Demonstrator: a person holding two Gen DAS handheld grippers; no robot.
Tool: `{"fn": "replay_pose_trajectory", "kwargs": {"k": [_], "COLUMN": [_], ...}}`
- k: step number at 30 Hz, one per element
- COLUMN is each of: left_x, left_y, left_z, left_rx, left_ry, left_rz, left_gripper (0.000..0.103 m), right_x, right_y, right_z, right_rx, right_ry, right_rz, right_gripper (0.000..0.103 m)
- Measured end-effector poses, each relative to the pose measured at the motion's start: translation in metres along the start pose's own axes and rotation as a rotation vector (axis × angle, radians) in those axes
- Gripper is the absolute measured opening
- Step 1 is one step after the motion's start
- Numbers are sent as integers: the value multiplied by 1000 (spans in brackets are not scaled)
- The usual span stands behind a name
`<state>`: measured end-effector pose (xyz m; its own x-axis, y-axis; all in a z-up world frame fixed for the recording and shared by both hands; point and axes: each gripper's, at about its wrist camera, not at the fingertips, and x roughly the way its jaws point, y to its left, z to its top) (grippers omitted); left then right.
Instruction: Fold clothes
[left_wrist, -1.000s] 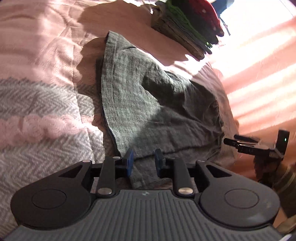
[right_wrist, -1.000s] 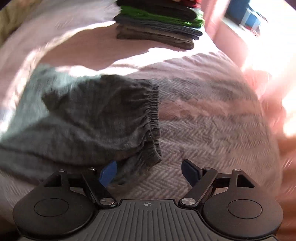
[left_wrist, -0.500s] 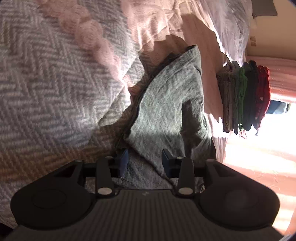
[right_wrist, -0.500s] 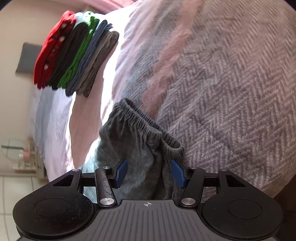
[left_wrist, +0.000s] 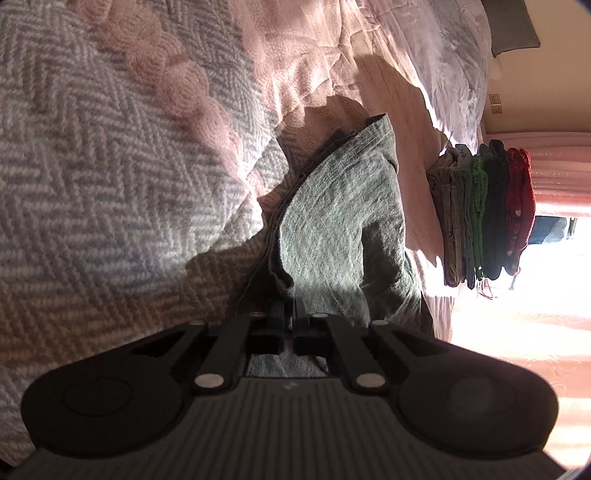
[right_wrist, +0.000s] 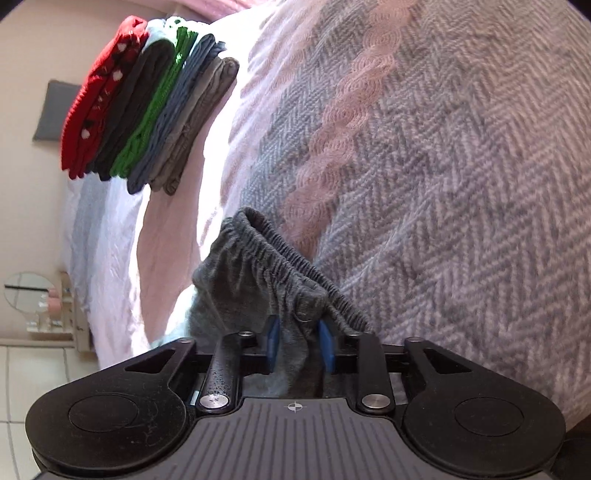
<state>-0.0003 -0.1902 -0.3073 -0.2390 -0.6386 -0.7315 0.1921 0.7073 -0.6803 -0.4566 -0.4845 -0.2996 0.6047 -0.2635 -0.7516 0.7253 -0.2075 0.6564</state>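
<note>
- Grey shorts (left_wrist: 343, 206) are lying on the herringbone bedspread (left_wrist: 92, 177), partly lifted at both ends; a stack of folded clothes (right_wrist: 147, 107) is seen further back on the bed.
- Left gripper (left_wrist: 289, 317): jaws have just been closing and are now pinched tight on the hem edge of the shorts, fabric bunched between the pads.
- Right gripper (right_wrist: 300, 343): jaws have just been closing as well; the blue pads (right_wrist: 272, 341) are clamped on a gather of cloth just below the elastic waistband (right_wrist: 280, 254).
- Handling, judged: light, limp knit, no stiffness; sag is to be expected between the two grips, so the cloth should be kept taut while it is carried over.
- The waistband is the thickest, grippiest part; the hem is thin and layered, so a single layer could be slipped out of the left pinch.
- Best holds are judged to be the corners: waistband end and leg hem on the same side, roughly as taken now.
- Hidden: cloth under both gripper bodies is cut off, so how many layers are caught cannot be told.
- Neither gripper is seen in the other's view; the middle of the shorts is in deep shadow.
- Right edge of the left view is blown out by sunlight.
</note>
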Motion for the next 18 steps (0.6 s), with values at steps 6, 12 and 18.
{"fn": "replay_pose_trajectory", "kwargs": {"k": [6, 12, 18], "left_x": [-32, -47, -46], "left_y": [-21, -22, -13], "left_z": [-17, -41, -51], "left_rx": [164, 259, 279], "left_ry": [-38, -43, -61], "left_rz": [-32, 11, 31], "left_gripper": [0, 0, 0], "right_x": [-27, -40, -39], "right_y": [6, -4, -14], "right_z": [4, 1, -6], "right_rx": [-86, -93, -80], "right_ry": [-20, 11, 23], "right_rz": [23, 14, 3], "right_gripper": [4, 4, 4]}}
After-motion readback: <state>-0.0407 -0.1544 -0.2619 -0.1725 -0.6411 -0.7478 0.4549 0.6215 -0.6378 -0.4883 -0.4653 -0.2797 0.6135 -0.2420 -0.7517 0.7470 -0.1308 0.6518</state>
